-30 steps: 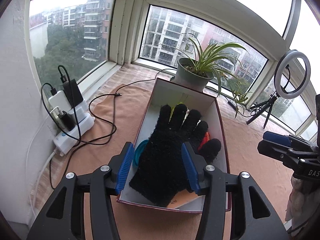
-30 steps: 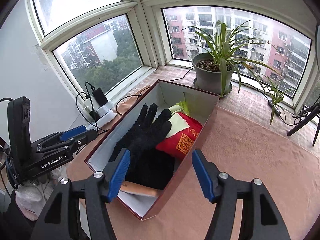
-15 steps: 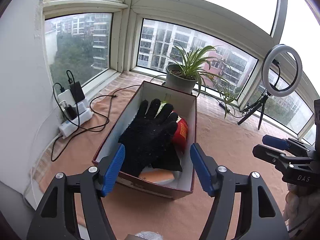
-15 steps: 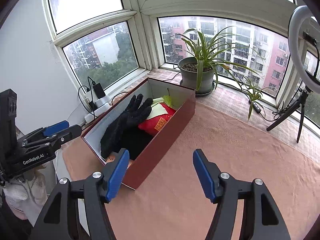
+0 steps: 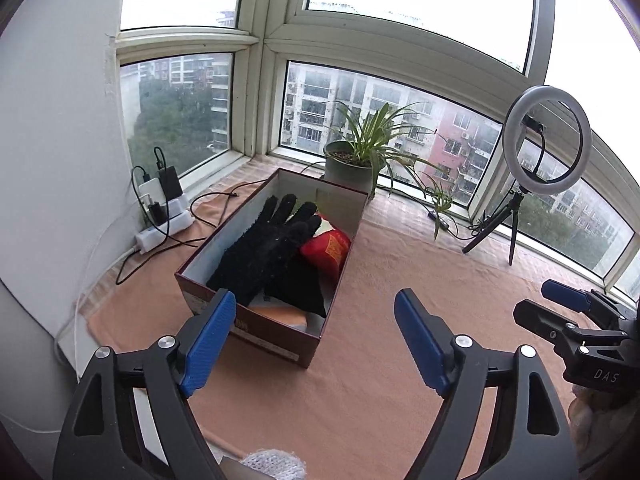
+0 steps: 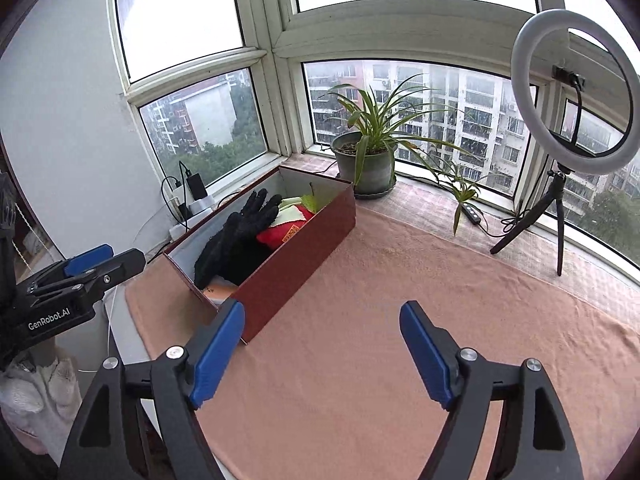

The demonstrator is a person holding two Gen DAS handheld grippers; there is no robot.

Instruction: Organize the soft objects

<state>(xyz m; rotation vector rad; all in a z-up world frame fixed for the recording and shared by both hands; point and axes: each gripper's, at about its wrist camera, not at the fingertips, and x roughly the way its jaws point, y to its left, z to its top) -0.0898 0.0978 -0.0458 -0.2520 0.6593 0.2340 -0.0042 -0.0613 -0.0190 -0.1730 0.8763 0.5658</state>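
Observation:
A dark red cardboard box [image 5: 304,350] stands on the cloth-covered table; it also shows in the right wrist view [image 6: 304,248]. A black glove [image 5: 264,250] lies on top inside it, over a red soft pouch [image 5: 330,248] and an orange item [image 5: 280,314]. The glove [image 6: 236,236] and the pouch [image 6: 282,234] show in the right wrist view too. My left gripper [image 5: 316,340] is open and empty, above the box's near end. My right gripper [image 6: 322,350] is open and empty, over bare cloth right of the box.
A potted spider plant [image 5: 352,162] stands behind the box by the window. A power strip with chargers and cables [image 5: 160,216] lies at the left. A ring light on a tripod [image 6: 572,128] stands at the right. The table's near edge [image 6: 132,320] is beside the box.
Both grippers have pulled back and up from the box. The left gripper, which straddled the glove, is now clear of it. The glove stays in the box.

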